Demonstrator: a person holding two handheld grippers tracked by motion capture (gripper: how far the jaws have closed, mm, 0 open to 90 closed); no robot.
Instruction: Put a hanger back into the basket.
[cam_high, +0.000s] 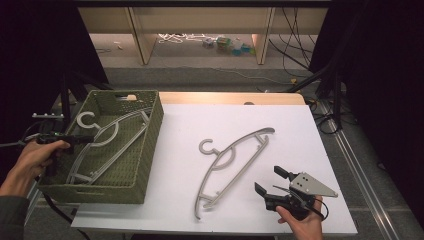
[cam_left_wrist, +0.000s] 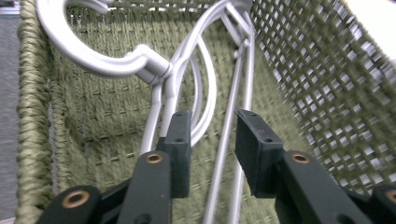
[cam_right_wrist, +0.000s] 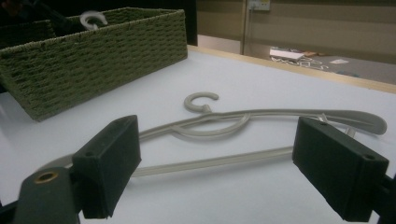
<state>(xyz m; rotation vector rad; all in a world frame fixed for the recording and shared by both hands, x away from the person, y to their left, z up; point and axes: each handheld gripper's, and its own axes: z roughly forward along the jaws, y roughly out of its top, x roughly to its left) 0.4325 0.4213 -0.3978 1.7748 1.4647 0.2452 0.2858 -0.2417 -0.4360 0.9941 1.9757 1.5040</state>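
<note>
Evidently the step is the drop-off: the left gripper (cam_high: 75, 138) sits over the olive woven rectangular basket (cam_high: 150, 145) at the bench's (cam_high: 300, 125) left edge, its fingers (cam_left_wrist: 180, 140) part-open astride the rods of the pale grey plastic hanger in the basket (cam_high: 107, 142), pads not pressing. Next the right gripper (cam_high: 274, 181), fingers (cam_right_wrist: 109, 163) wide and empty, has to close on the second pale grey plastic hanger (cam_high: 235, 160) lying flat mid-bench. The left gripper view shows that finger gap, which the high view hides; the high view gives the layout.
</note>
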